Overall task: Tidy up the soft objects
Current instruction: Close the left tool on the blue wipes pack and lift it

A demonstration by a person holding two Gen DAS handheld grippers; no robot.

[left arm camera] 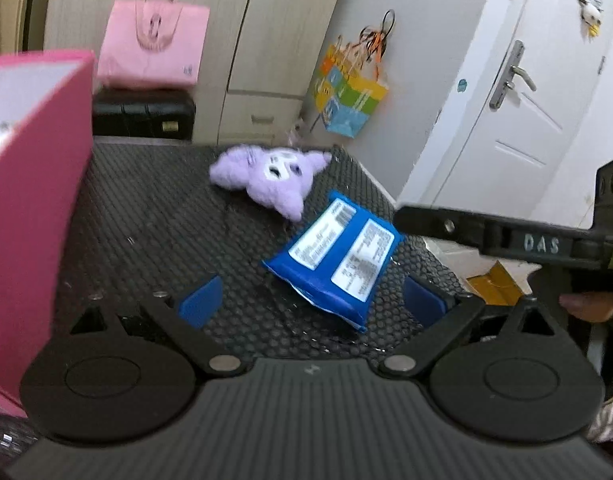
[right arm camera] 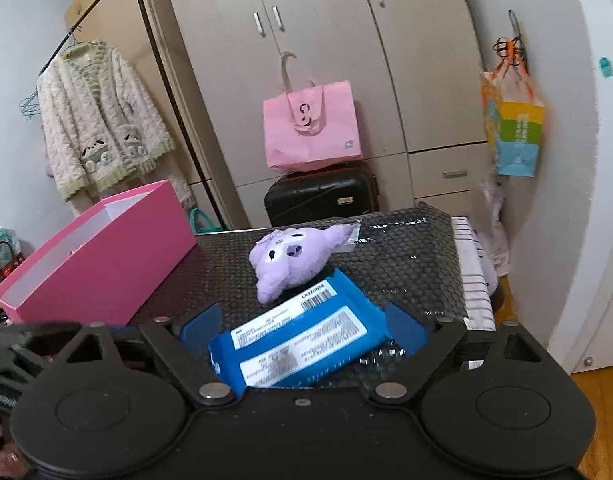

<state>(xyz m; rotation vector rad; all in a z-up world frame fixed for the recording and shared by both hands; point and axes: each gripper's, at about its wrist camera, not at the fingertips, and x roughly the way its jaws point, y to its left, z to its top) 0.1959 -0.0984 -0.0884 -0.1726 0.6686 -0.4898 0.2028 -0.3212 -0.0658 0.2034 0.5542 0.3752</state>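
Note:
A blue soft pack with white labels (left arm camera: 338,258) (right arm camera: 302,342) lies on the black textured table (left arm camera: 146,216) (right arm camera: 410,256). A purple plush toy (left arm camera: 268,178) (right arm camera: 292,258) lies just beyond it. My left gripper (left arm camera: 310,300) is open and empty, with the pack lying ahead between its blue pads. My right gripper (right arm camera: 302,328) is open, its blue pads on either side of the pack, not closed on it. An open pink box (left arm camera: 30,184) (right arm camera: 94,260) stands at the table's left.
The right gripper's body (left arm camera: 506,240) shows at the right in the left wrist view. Behind the table stand a black suitcase (right arm camera: 318,196), a pink tote bag (right arm camera: 312,128) and wardrobes. A colourful bag (right arm camera: 512,132) hangs on the right. A white door (left arm camera: 526,92) is beyond.

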